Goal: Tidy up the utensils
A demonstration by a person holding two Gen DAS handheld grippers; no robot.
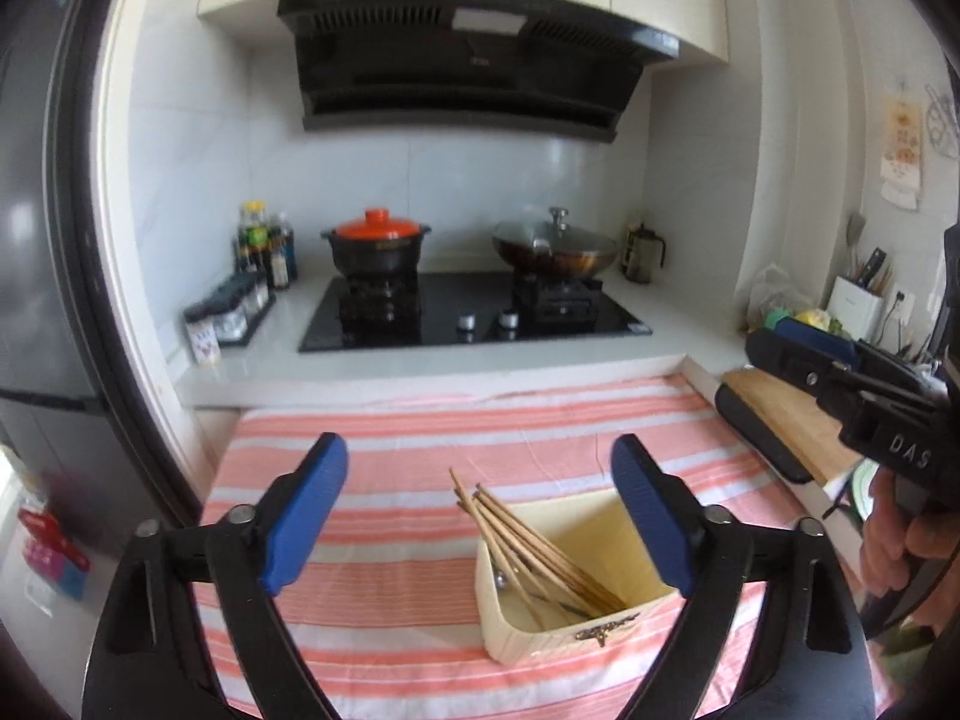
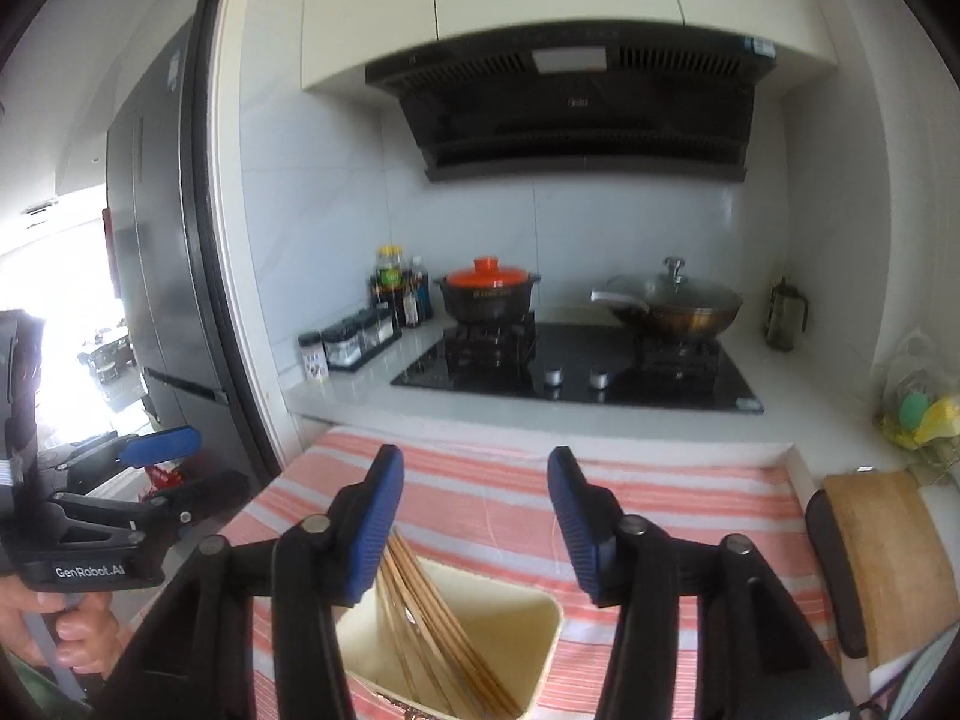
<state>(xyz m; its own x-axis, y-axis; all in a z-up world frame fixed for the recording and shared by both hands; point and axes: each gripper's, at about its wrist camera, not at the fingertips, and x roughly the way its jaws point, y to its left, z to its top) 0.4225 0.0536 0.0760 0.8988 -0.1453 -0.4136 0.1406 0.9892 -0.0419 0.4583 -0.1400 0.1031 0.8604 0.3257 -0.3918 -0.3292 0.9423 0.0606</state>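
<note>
With the chopsticks (image 1: 528, 546) already leaning inside the cream box (image 1: 618, 621) on the striped cloth (image 1: 384, 468), the left gripper (image 1: 480, 516) and right gripper (image 2: 474, 516) both hover over that box open-jawed and empty, probably because nothing needs holding.

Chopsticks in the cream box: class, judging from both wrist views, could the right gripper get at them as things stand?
Probably yes. The right gripper is open just above the box, whose top is uncovered, and the chopsticks lean out beside its left finger. The left gripper hangs back, also open, blocking nothing.
</note>
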